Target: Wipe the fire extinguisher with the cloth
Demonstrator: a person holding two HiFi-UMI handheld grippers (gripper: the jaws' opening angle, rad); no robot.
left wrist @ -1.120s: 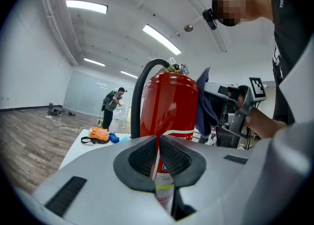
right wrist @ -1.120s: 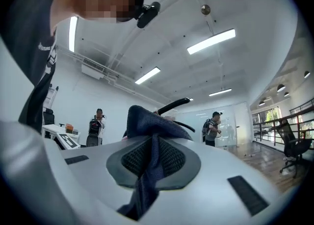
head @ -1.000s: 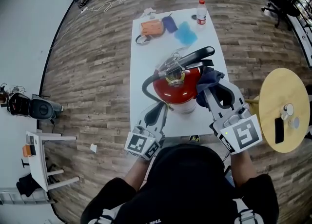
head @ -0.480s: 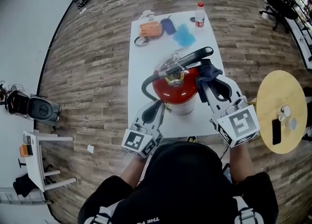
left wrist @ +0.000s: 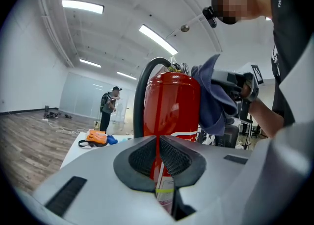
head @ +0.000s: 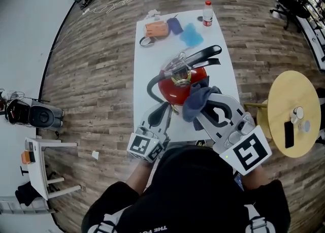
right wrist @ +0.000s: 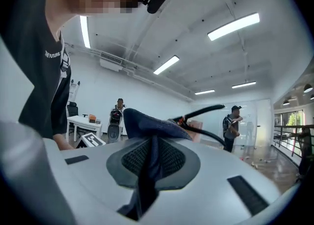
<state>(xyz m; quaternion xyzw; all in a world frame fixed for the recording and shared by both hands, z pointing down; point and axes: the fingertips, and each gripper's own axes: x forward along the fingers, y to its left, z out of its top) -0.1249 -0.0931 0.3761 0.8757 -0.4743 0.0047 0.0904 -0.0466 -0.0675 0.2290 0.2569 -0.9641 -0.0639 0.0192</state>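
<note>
Right gripper (right wrist: pixel 152 156) is pinching the dark blue cloth (head: pixel 197 100), which is bunched against the red metal fire extinguisher (head: pixel 170 91) just ahead of it. Left gripper (left wrist: pixel 158 144) has its jaws pressed together on nothing, with the extinguisher right past its tips.

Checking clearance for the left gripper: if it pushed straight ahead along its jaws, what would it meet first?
The red cylindrical fire extinguisher: its lower body stands directly beyond the left gripper, whose jaws are together. It looks close, though the gap is hard to judge.
</note>
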